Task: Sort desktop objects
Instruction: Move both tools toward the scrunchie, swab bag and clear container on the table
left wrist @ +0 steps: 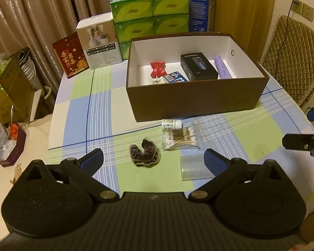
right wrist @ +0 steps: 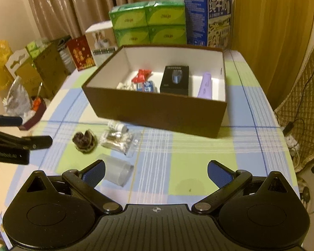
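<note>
Left gripper wide, nothing between the pads; right gripper also wide and empty. Both hover over the checked cloth. Brown box far centre holds a red wrapper, black carton and purple tube. Near the box front: vial, swab bag, dark scrunchie, clear cup.

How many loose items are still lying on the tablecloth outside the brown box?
4, all just before the brown box: a small white bottle, a cotton swab bag, a dark scrunchie, and a clear plastic container. Nothing appears hidden.
</note>
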